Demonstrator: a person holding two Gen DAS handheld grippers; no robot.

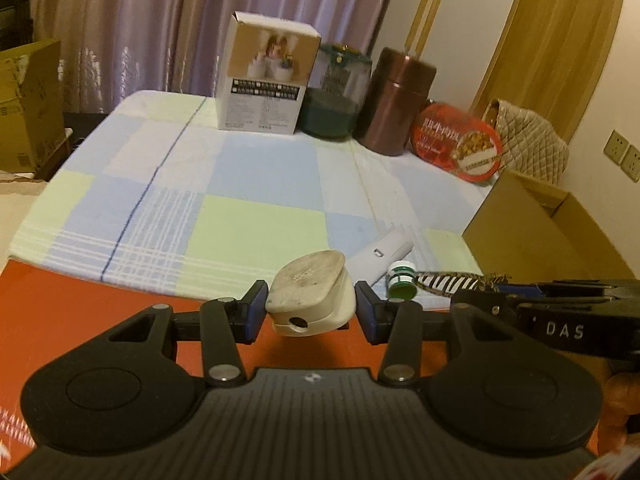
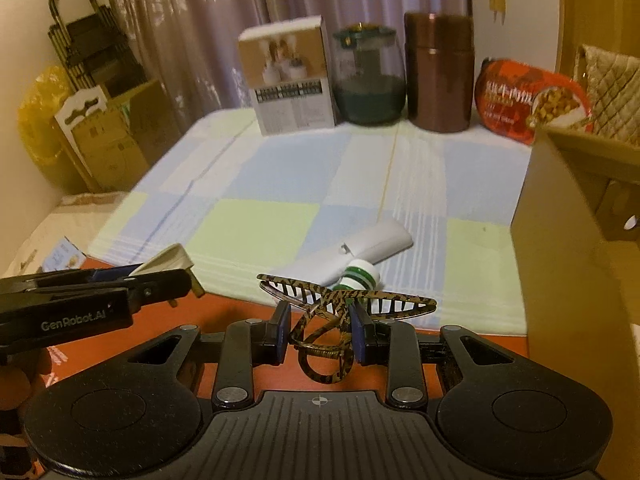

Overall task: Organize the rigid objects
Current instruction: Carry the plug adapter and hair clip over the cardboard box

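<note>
Carrying two small things at once, I judge this the transport step: both are lifted clear of the orange surface (image 1: 80,312) near its front edge, and neither is placed yet.

On the left, the left gripper (image 1: 311,305) has its fingers (image 1: 256,308) clamped on a white plug adapter (image 1: 310,300); it sits squarely between the blue pads, worn flat face up, its shadow on the orange below.

On the right, the right gripper (image 2: 319,334) is clenched on a tortoiseshell hair claw (image 2: 336,320), the pads pinching its looped handles while the toothed wings spread above and beyond the fingertips.

Still lying on the checked cloth (image 1: 240,184) by its front edge are a white tube-like gadget (image 2: 360,252) and a small green-and-white bottle (image 2: 362,274), touching each other.

Next I would need a destination. The open cardboard box (image 2: 560,248) at the right edge looks likeliest; that calls for swinging each hand over its rim before releasing, keeping the claw's wings off the box wall.
</note>
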